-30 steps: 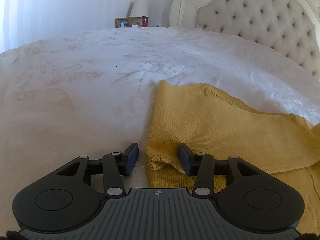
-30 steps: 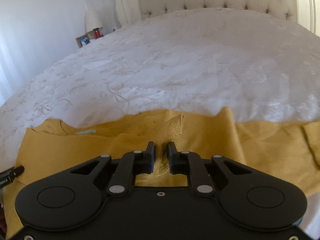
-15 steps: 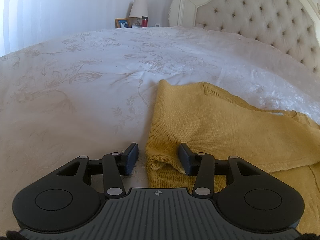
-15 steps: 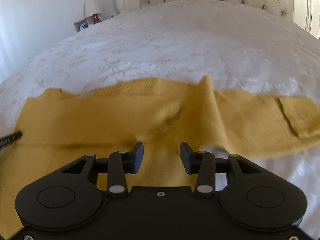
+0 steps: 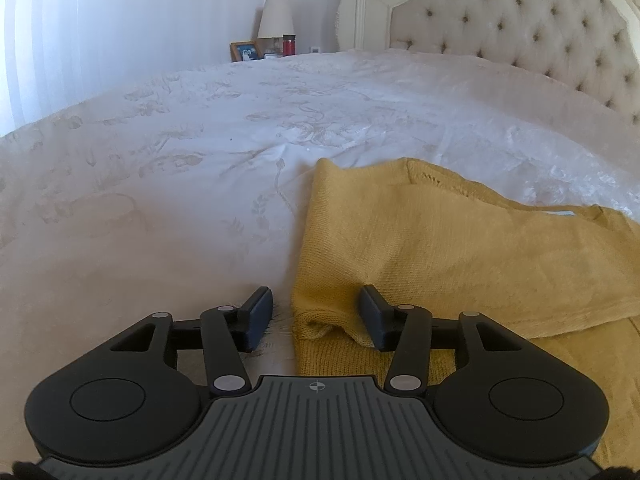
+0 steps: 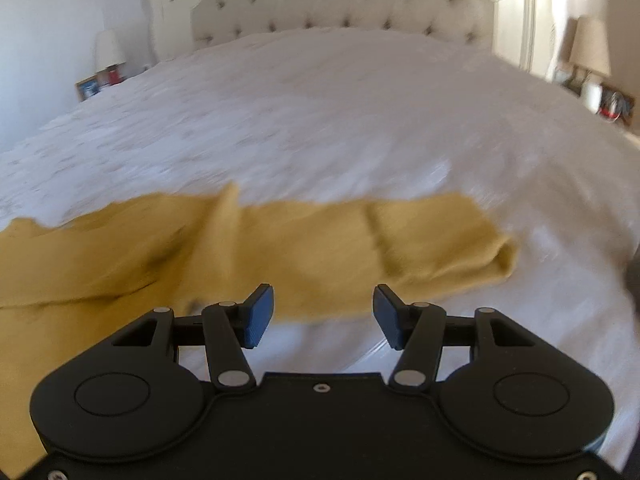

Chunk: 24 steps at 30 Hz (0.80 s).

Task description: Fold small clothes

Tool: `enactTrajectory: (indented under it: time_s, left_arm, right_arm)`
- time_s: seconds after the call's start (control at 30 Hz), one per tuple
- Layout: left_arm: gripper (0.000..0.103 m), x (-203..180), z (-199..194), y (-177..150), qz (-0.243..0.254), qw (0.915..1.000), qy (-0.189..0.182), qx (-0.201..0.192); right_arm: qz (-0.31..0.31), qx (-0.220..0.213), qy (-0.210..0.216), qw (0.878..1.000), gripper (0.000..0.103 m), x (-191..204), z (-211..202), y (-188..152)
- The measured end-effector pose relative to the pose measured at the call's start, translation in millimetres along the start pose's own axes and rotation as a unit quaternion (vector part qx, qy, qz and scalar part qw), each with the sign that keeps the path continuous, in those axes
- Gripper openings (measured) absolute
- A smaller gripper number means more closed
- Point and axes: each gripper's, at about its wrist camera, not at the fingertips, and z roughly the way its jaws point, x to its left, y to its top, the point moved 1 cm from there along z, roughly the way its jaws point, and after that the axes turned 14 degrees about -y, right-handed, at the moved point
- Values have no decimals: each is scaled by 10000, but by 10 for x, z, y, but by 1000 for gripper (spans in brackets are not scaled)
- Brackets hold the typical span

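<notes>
The left claw (image 5: 316, 316) sits low on the bed, and its jaws are opening a little. The folded edge of the yellow knitted garment (image 5: 460, 248) lies between them. The right pad (image 5: 370, 316) rests on the knit, while the left pad (image 5: 260, 314) stands on the bedspread (image 5: 180, 200) just beside the garment's edge, apart from it. So the pads do not press on the cloth. Compared with one second ago, this claw is in the same place and the gap is only slightly wider.

The right claw (image 6: 323, 312) has changed much more. A second ago its jaws were nearly closed over the middle of the garment. Now they stand wide and are opening further, with nothing between them. Under the gap there is the white bedspread and the near edge of the garment (image 6: 320, 256), and the picture is blurred by motion. This claw has moved sideways toward the sleeve end (image 6: 472, 248), which now lies doubled over, beyond the claw and to its right.

The garment lies spread across the near part of the bed, with one layer folded on top. Behind it are the tufted headboard (image 6: 340, 4) and a lamp (image 5: 275, 18) on the nightstand.
</notes>
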Motion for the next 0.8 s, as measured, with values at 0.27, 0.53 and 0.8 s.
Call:
enactTrajectory:
  time_s: [0.27, 0.53, 0.8]
  left_arm:
    - [50, 11, 6, 3, -11, 10000, 9, 8]
    - [50, 41, 2, 5, -78, 10000, -44, -5]
    - [49, -49, -115, 257, -61, 9994, -92, 328]
  right_arm:
    - [-458, -83, -420, 9980, 61, -16, 476, 208]
    - [-452, 209, -601, 9970, 26, -139, 732, 90]
    - [537, 110, -208, 9983, 18, -488, 484, 181]
